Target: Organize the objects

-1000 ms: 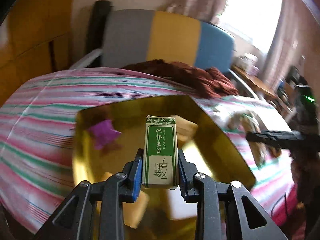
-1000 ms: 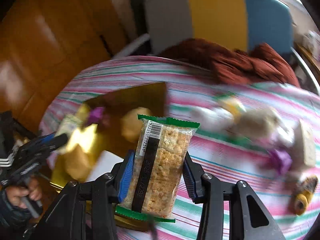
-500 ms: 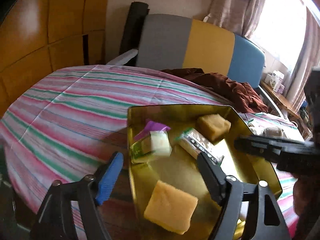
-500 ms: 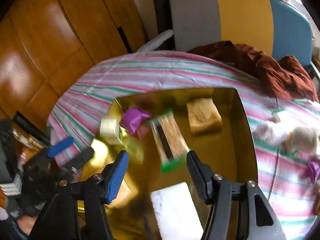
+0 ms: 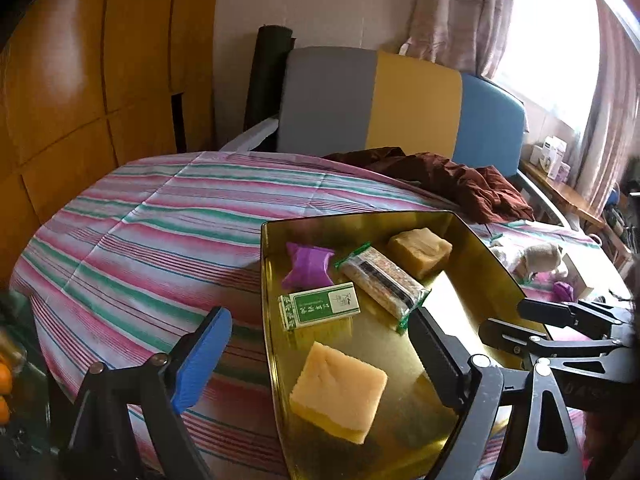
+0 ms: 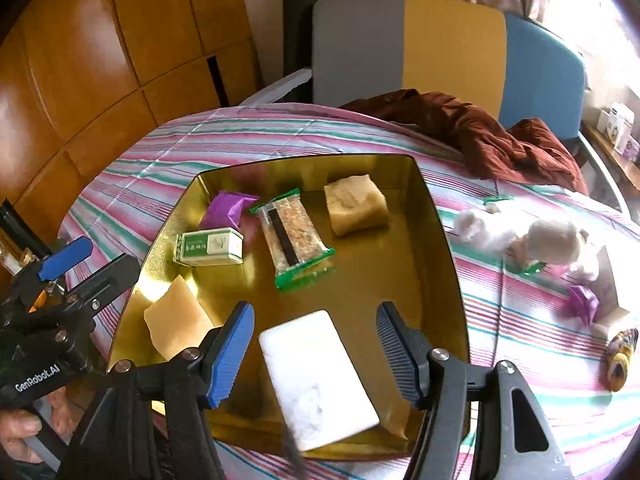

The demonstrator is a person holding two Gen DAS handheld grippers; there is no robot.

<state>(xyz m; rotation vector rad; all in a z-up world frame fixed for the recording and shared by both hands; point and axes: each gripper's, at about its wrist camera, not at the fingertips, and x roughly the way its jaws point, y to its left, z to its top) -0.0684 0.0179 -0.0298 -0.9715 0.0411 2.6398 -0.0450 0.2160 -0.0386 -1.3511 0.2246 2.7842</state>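
A gold tray [image 6: 448, 248] [image 5: 496, 264] lies on the striped bed. In it are a green-and-white box [image 6: 209, 247] [image 5: 320, 311], a cereal bar in clear green-edged wrap [image 6: 294, 239] [image 5: 380, 283], a purple packet [image 6: 228, 209] [image 5: 309, 265], two yellow sponges [image 6: 355, 204] [image 6: 176, 320], and a white block [image 6: 318, 376]. My right gripper [image 6: 316, 354] is open and empty above the white block. My left gripper [image 5: 320, 358] is open and empty over the near sponge [image 5: 338, 390]; it also shows at the left of the right wrist view [image 6: 86, 262].
Loose items lie on the striped cover right of the tray: white plush pieces [image 6: 552, 240], a purple packet [image 6: 584, 303], a small yellow-dark object [image 6: 622, 354]. A brown cloth [image 6: 480, 132] lies at the head of the bed before a grey-yellow-blue headboard [image 6: 440, 44]. A wooden wall [image 6: 100, 60] stands left.
A second ago the left gripper held the green box and the right held the cereal bar. Both opened; the box and bar now lie in the tray. Both grippers have pulled back.
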